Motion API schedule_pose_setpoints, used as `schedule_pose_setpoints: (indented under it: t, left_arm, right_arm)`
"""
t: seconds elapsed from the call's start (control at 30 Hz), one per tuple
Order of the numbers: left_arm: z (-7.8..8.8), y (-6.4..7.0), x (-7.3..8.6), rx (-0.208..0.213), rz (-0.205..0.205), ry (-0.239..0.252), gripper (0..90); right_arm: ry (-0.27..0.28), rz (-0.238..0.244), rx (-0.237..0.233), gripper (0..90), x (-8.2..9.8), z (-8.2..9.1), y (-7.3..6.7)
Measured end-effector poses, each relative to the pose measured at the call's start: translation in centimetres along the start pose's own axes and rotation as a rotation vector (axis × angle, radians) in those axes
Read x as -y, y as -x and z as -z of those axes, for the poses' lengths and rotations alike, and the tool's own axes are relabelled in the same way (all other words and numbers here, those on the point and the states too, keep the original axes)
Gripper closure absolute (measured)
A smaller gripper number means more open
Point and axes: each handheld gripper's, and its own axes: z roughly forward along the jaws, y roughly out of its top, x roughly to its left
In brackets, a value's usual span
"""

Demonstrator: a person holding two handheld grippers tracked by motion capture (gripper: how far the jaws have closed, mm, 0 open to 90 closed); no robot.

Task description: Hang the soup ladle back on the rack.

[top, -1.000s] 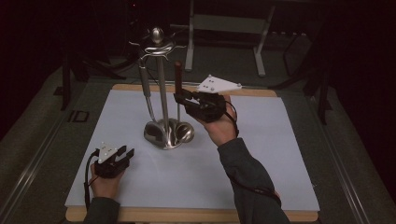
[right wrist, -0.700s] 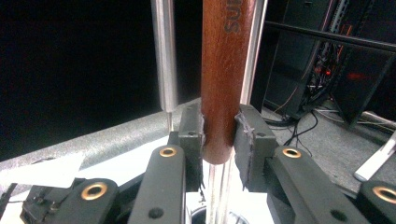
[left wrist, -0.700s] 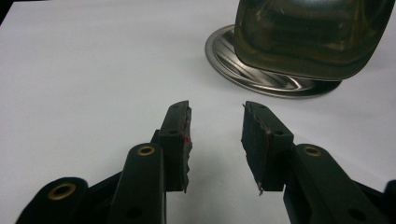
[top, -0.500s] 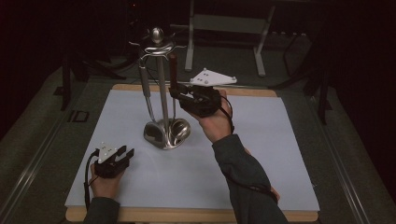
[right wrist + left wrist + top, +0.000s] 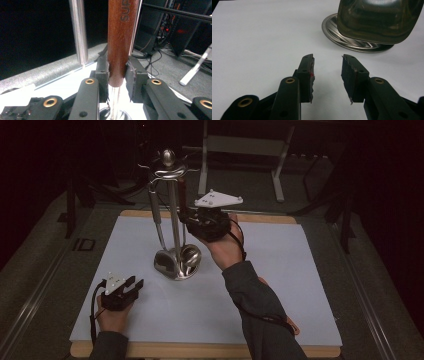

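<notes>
A steel utensil stand (image 5: 173, 215) rises from a round base (image 5: 176, 270) on the white mat (image 5: 280, 285). My right gripper (image 5: 188, 218) is up beside the stand's pole, shut on the brown wooden handle (image 5: 182, 195) of an upright utensil. In the right gripper view the pads (image 5: 136, 75) press both sides of the handle's lower end (image 5: 119, 40), and my right gripper (image 5: 117, 72) has a steel rod (image 5: 78, 32) just left of it. My left gripper (image 5: 134, 285) rests open on the mat at the front left. Nothing lies between the tips of my left gripper (image 5: 327, 67).
Shiny rounded utensil heads (image 5: 192, 256) hang low by the base; one (image 5: 377, 17) looms over the base's rim (image 5: 347, 42) in the left gripper view. The mat lies on a wooden board (image 5: 200, 351). Dark floor, a metal frame (image 5: 240, 150) and cables lie behind the table.
My right gripper has shifted slightly up and to the left with the wooden-handled utensil, closer to the stand's top. The left gripper has stayed put.
</notes>
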Motion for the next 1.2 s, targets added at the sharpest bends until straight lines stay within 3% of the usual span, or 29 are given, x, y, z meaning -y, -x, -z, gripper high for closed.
schedule_pose_setpoints:
  t: [0.33,0.47,0.7,0.9,1.2]
  left_arm:
    - [0.0,0.0,0.0,0.0,0.002,0.003,62.4]
    - [0.0,0.0,0.0,-0.001,0.003,0.003,62.3]
    - [0.0,0.0,0.0,-0.002,0.003,0.003,62.3]
    - [0.0,0.0,0.0,-0.001,0.005,0.004,62.2]
    - [0.0,0.0,0.0,0.001,0.004,0.001,62.2]
  right_arm:
    - [0.02,-0.046,-0.051,71.8,0.6,-0.4,0.4]
    - [0.028,-0.04,-0.068,71.9,0.7,-0.3,0.6]
    - [0.039,-0.056,-0.077,71.0,1.1,-0.2,0.8]
    - [0.036,-0.013,-0.052,73.6,0.8,-0.1,0.4]
    - [0.006,-0.013,-0.053,73.8,0.0,-0.4,0.3]
